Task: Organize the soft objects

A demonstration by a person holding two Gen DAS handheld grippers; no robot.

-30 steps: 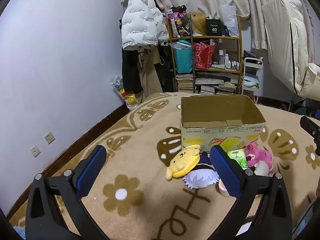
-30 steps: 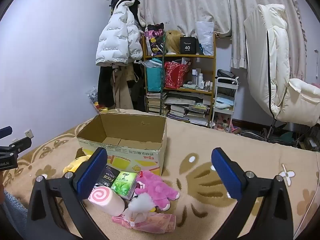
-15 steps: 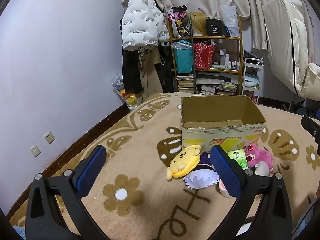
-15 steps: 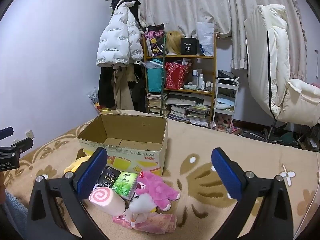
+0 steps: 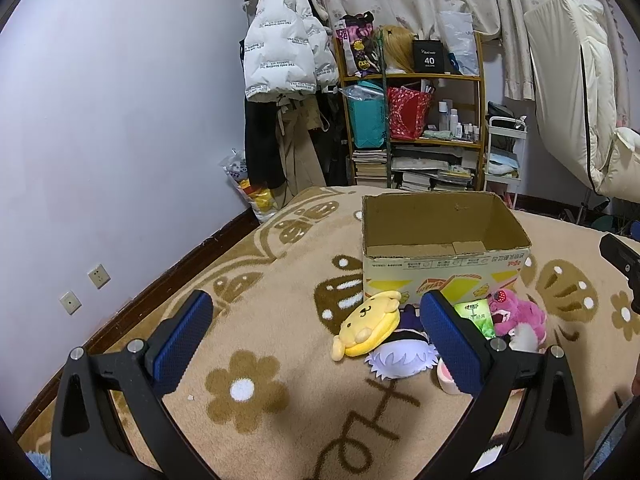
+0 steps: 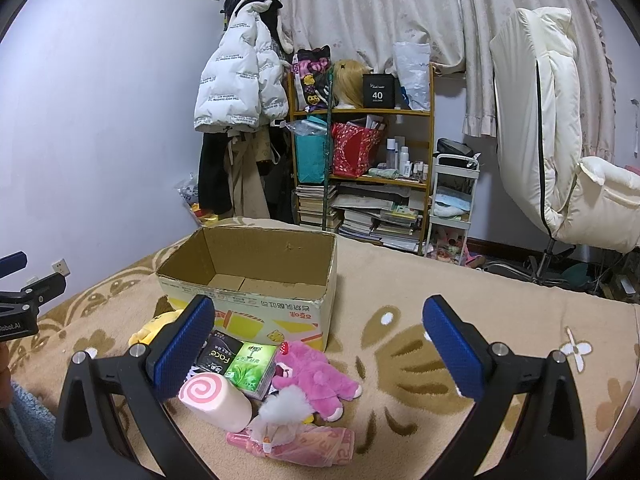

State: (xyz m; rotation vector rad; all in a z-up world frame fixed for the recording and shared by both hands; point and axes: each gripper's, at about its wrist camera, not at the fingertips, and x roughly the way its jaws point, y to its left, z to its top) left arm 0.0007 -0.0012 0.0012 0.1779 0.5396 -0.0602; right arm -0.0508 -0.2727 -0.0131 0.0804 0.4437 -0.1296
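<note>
Left wrist view shows the left gripper (image 5: 316, 336) held wide apart with nothing between its blue pads, hovering above the beige flower-patterned blanket (image 5: 248, 276). At its 12 o'clock stands an open cardboard box (image 5: 444, 240), nothing visible inside. Pressed against the box's near face lies the heap of soft things: a yellow dog plush (image 5: 368, 324), a silver-haired doll (image 5: 400, 358) at its 5 o'clock, then a pink bear plush (image 5: 520, 316) further toward 3 o'clock.

From the right wrist, the right gripper (image 6: 316, 340) is likewise spread and empty. At its 7 o'clock sit a pink swirl roll cushion (image 6: 216, 398), a green tissue pack (image 6: 254, 364) and a black tissue pack (image 6: 220, 354), with the pink bear just beside them.
</note>
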